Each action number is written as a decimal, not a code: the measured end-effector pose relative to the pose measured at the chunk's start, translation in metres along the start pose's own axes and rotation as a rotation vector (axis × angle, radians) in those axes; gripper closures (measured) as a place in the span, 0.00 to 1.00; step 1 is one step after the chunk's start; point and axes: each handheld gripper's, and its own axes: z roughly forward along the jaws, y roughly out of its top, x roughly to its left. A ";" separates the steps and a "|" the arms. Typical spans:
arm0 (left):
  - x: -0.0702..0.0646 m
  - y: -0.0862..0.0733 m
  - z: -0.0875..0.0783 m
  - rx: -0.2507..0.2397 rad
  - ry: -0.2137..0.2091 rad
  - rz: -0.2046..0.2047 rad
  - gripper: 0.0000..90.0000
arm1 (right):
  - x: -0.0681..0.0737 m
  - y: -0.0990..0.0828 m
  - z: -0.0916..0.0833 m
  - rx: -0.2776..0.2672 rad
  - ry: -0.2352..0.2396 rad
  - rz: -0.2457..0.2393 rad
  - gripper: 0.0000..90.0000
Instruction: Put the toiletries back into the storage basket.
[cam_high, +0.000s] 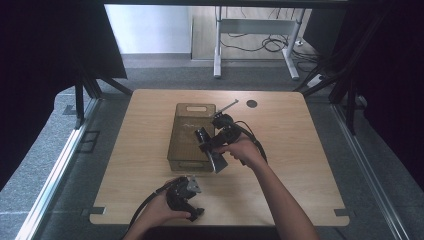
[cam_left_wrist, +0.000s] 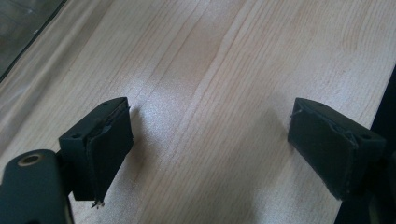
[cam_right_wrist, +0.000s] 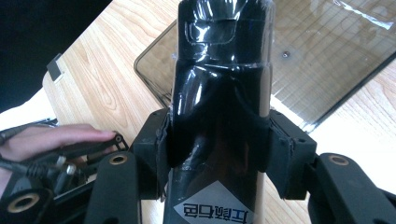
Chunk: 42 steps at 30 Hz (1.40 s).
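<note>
right gripper (cam_right_wrist: 217, 154) clamps a black wrapped bottle (cam_right_wrist: 219, 93) at mid-body, frame centre in the high view. bottle's long axis points up-frame toward the smoky bin (cam_right_wrist: 322, 60) just beyond its tip. left gripper (cam_left_wrist: 210, 149) jaws wide, empty, parked low-centre over the table (cam_left_wrist: 224, 70).

A white diamond-shaped label (cam_right_wrist: 215, 207) sits low on the black bottle (cam_right_wrist: 222, 93) in the right gripper view, just under the two jaws that clamp it — it bears four dark Chinese characters in one row, seen upside down and too blurred to read for certain. Nothing else carries legible writing — no brand, number or sign.
</note>
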 end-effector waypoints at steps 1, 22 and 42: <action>0.000 0.000 0.000 -0.002 0.002 0.001 0.16 | 0.000 0.002 0.001 0.002 0.000 0.001 0.52; -0.001 0.001 -0.007 -0.015 0.011 0.012 0.16 | -0.002 0.025 0.008 0.000 -0.029 0.030 0.52; 0.001 0.000 -0.018 -0.058 0.000 0.001 0.17 | 0.007 0.054 0.016 0.014 -0.051 0.052 0.52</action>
